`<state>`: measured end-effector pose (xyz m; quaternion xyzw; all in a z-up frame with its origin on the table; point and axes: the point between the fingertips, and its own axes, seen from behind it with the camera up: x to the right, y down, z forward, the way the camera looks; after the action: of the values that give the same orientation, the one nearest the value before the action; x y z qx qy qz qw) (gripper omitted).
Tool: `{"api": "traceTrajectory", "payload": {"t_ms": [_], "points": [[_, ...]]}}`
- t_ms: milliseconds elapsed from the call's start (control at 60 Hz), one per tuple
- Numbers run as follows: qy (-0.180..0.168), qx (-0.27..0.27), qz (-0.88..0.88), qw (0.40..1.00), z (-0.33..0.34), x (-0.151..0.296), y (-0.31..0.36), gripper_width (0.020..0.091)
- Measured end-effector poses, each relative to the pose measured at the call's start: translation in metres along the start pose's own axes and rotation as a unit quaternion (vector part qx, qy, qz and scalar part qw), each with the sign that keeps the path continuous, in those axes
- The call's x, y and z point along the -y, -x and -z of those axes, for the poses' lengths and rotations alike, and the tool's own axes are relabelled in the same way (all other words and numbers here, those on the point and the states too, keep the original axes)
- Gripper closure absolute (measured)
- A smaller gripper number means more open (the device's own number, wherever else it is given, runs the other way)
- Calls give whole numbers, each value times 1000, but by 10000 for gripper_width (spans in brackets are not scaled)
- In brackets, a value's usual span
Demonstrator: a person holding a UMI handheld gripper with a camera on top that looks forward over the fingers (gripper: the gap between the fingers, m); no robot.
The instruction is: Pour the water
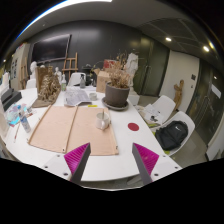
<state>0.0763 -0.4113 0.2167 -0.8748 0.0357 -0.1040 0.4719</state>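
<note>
Glass point(103, 120), small and clear, upright near the middle of the frame on the right edge of a tan board point(66, 128), well ahead of the fingers and free of them; water level too small to tell. Gripper point(111, 160) at the bottom of the frame, spread wide, holding nothing, magenta pads point(77, 157) angled inward over the near edge of the white round table point(120, 158). Right of the glass, a small red disc point(134, 127) flat on the tabletop. Left of the board, loose tools and papers point(18, 118), too small to name. Farther back, above centre, a dark pot with dried brown plant point(118, 88), and left of it a white jug-like vessel point(77, 96). At right, white chairs point(160, 108), one with a black bag point(172, 136). Upper left, a wooden easel point(69, 50) against a dark wall point(52, 47); ceiling lights point(168, 40) at upper right.
</note>
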Motion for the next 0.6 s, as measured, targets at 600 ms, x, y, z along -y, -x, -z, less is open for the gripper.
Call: {"api": "traceTrajectory", "payload": {"t_ms": [600], "points": [[10, 78, 27, 996, 14, -24, 309, 252]]}}
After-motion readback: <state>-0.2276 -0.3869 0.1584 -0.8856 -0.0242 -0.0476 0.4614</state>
